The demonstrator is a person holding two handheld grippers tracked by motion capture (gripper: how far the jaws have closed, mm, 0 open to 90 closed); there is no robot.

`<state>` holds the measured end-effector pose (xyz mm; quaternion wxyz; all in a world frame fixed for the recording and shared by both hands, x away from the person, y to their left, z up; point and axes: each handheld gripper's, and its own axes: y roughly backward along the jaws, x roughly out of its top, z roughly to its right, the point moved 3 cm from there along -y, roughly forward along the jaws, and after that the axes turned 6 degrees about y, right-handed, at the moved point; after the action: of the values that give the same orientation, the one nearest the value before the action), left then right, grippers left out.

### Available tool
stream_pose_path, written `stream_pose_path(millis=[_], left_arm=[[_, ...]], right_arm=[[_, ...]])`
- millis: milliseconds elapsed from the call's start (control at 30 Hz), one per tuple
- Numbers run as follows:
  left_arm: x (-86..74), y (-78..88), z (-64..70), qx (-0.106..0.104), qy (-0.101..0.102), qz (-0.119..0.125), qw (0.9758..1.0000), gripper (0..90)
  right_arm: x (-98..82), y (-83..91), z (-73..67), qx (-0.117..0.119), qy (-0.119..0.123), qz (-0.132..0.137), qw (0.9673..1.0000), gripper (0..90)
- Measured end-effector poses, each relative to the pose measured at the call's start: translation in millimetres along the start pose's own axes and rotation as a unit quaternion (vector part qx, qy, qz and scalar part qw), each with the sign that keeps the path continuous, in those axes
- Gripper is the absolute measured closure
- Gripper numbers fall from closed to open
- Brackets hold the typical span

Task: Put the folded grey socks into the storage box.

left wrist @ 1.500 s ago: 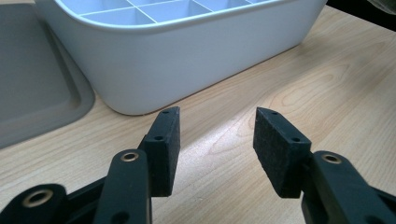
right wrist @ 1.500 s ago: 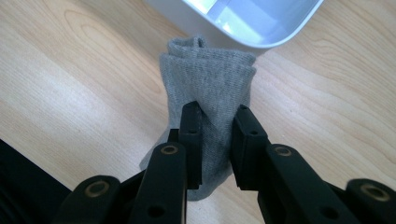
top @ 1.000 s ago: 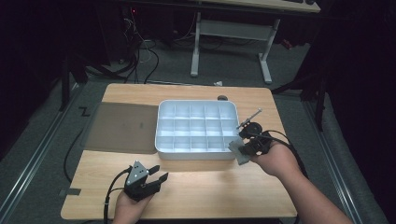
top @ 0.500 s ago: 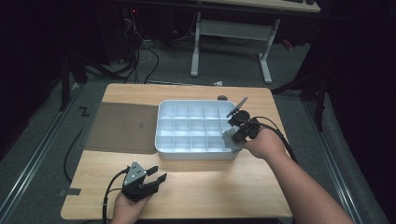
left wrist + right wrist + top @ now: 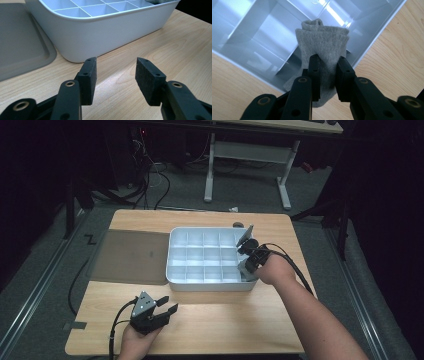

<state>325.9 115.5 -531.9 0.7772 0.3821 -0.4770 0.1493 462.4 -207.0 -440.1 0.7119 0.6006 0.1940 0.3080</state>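
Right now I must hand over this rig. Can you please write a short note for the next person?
Right gripper: shut on a folded grey sock, held over the white tray's near right corner.
Left gripper: open, holding nothing, over the table in front of the tray.
Done: sock picked up and brought to the tray.
Left: lower it into a compartment and let go.
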Motion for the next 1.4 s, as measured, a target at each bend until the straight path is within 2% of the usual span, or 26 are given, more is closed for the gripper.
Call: stream_pose_path(millis=[33,67,100,200,367,400,500,533,567,600,800,1067,1200,1267,1333,1367,1400], left_arm=[[-0.1,0.3,-0.1,0.000,-0.002,-0.001,1.0000,52.2],[-0.1,0.3,-0.1,0.000,-0.001,-0.001,1.0000,52.2],[0.0,0.5,-0.2,0.000,-0.001,-0.001,1.0000,52.2],[0.0,1.0,-0.6,0.001,0.000,0.000,1.0000,52.2],[0.0,1.2,-1.6,0.002,0.001,-0.001,1.0000,52.2],[0.0,1.4,-1.7,0.001,0.001,-0.002,1.0000,52.2],[0.4,1.3,-2.0,0.001,0.003,0.001,1.0000,52.2],[0.6,1.2,-1.9,0.001,0.004,0.001,1.0000,52.2],[0.7,1.2,-1.6,0.001,0.003,0.001,1.0000,52.2],[0.8,1.0,-1.2,0.001,0.003,0.002,1.0000,52.2],[-0.3,1.7,-0.8,0.000,0.004,0.001,1.0000,52.2],[-0.6,-0.2,-0.8,-0.001,0.004,-0.002,1.0000,52.2],[-0.9,-0.7,-1.3,0.001,0.003,-0.002,1.0000,52.1],[-1.0,-0.5,-2.0,0.000,0.004,-0.004,1.0000,52.2],[-1.1,-0.9,-2.4,0.001,0.004,-0.004,1.0000,52.2],[-1.1,-1.1,-2.3,0.000,0.004,-0.005,1.0000,52.2],[-1.2,-1.1,-2.2,0.000,0.004,-0.004,1.0000,52.2]], right_arm=[[0.7,-1.9,-1.6,0.000,-0.005,-0.003,1.0000,77.6],[1.7,-4.2,-1.8,-0.003,0.004,-0.003,1.0000,77.6],[2.1,-5.3,-3.7,-0.006,0.000,-0.007,1.0000,77.6],[3.9,-9.9,-5.3,-0.011,0.016,-0.014,0.9997,77.8],[4.3,-14.4,-7.4,-0.009,0.010,-0.022,0.9997,78.1],[4.6,-15.4,-6.5,-0.010,0.018,-0.021,0.9996,78.2],[4.8,-17.7,-6.5,-0.009,0.019,-0.025,0.9995,78.4],[4.9,-19.0,-6.6,-0.007,0.018,-0.027,0.9994,78.5],[4.8,-19.4,-8.1,-0.006,0.007,-0.033,0.9994,78.6],[5.3,-20.8,-6.9,-0.006,0.018,-0.031,0.9993,78.8],[6.2,-26.6,-8.2,-0.005,0.021,-0.038,0.9991,79.2],[4.7,-36.5,-9.2,0.010,0.012,-0.047,0.9988,79.4],[4.4,-47.6,-10.4,0.015,0.027,-0.056,0.9979,79.4],[5.0,-47.9,-10.0,0.023,0.016,-0.058,0.9979,79.1],[4.1,-47.3,-8.8,0.027,0.017,-0.055,0.9980,78.0],[3.8,-46.4,-9.8,0.028,0.007,-0.058,0.9979,77.4],[3.7,-45.5,-8.7,0.030,0.015,-0.055,0.9979,76.4]])
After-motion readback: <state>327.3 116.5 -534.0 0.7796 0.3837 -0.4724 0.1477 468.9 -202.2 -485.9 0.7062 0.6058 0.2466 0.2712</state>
